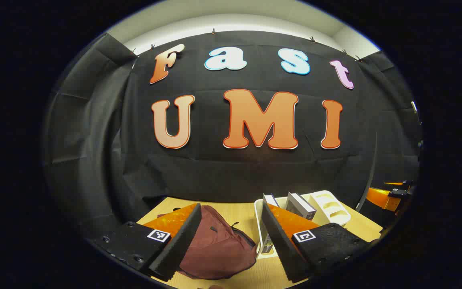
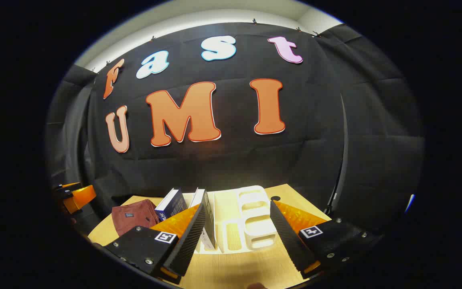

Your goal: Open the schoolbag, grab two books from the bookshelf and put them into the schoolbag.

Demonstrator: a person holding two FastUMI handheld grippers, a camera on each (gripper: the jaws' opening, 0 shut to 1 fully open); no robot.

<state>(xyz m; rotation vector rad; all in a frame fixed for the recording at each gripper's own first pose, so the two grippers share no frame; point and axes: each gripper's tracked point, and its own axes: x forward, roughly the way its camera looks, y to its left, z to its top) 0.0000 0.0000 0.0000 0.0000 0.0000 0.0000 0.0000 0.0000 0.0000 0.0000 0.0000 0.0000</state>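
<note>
1. The table [image 1: 247, 216] is the biggest thing before me, a pale wood top running back to the black cloth wall; in the right gripper view it [image 2: 235, 269] lies under my right fingers.
2. The bag [image 1: 219, 249], dark red and soft, lies slumped on the table's left part. In the left gripper view it sits between my left fingers and a little beyond them, its zip line running along the upper edge; I cannot tell if it is open. In the right gripper view the bag [image 2: 132, 216] is far to the left, just beside the shelf.
3. The shelf [image 2: 251, 224] is a white rack with slots, lying on the table right of the bag. In the left gripper view the shelf [image 1: 329, 206] shows past my left gripper's right-hand finger.
4. Two books stand tilted in the shelf's left end: a blue book [image 2: 171, 206] nearest the bag, and a grey book [image 2: 207, 214] next to it. In the left gripper view the same grey book [image 1: 301, 205] leans right.
5. My left gripper [image 1: 231, 245] hangs above the table, jaws spread wide, holding nothing.
6. My right gripper [image 2: 237, 241] is likewise agape and empty, in front of the shelf.
7. My left gripper also shows at the left edge of the right gripper view, well apart from the right one.
</note>
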